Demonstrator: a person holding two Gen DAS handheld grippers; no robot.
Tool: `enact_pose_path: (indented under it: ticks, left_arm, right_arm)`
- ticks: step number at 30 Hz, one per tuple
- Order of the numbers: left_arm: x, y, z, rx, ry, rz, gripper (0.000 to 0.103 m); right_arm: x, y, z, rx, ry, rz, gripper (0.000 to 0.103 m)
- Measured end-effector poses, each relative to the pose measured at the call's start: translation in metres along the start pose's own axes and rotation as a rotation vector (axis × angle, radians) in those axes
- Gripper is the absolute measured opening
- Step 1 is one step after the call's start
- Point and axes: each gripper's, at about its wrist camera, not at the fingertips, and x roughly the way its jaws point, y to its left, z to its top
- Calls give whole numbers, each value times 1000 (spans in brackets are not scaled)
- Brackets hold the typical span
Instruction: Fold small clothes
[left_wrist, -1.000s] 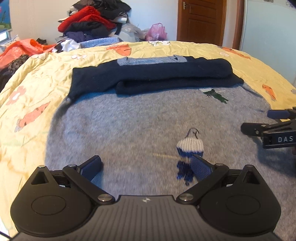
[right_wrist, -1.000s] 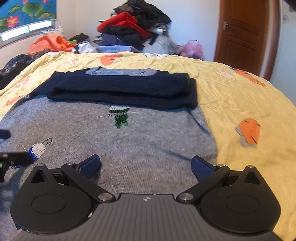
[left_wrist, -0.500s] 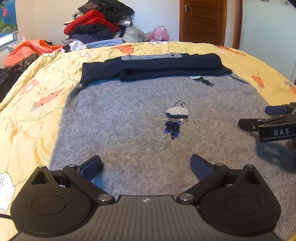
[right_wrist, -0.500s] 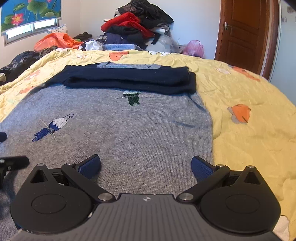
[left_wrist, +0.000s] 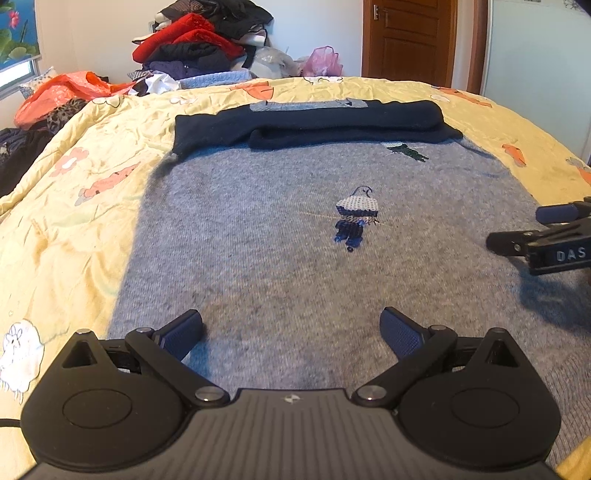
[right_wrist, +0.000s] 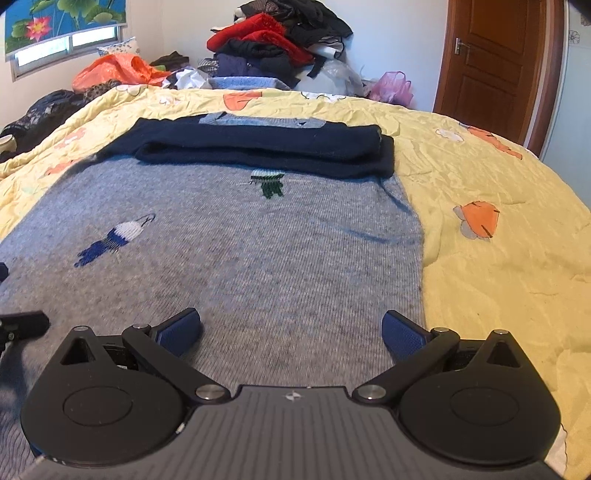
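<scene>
The sweater (left_wrist: 280, 266) fills mid-frame beyond both spread, empty grippers, left (left_wrist: 291, 332) and right (right_wrist: 291, 330).

The grey sweater (left_wrist: 280, 266) lies flat across the middle of both frames, an open stretch with nothing standing on it. Toward the top centre, its folded navy sleeves (left_wrist: 314, 123) make a low ridge across the way. In the left wrist view the right tongs (left_wrist: 535, 236) jut in at the right edge. The bedspread (right_wrist: 498, 266) at right is bare. A clothes pile (right_wrist: 273, 48) blocks the far edge.
</scene>
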Motion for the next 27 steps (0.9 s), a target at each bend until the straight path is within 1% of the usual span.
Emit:
enact_pose_path:
  ticks: [5, 12, 16, 23, 27]
  left_arm:
    - [-2, 2, -3, -6, -1, -3, 103]
    - [-2, 3, -4, -13, -1, -6, 103]
    - [-3, 3, -4, -18, -2, -8, 103]
    - [-5, 4, -5, -18, 1, -8, 103]
    - [-13, 6, -11, -1, 1, -10, 103]
  right_arm:
    - [-12, -1, -8, -17, 24, 17, 103]
    - [-23, -2, -13, -34, 48, 14, 103]
    - [-28, 1, -15, -55, 50, 8, 103]
    - [-32, 6, -18, -46, 44, 18, 103]
    - [-35, 7, -23, -51, 57, 26, 103]
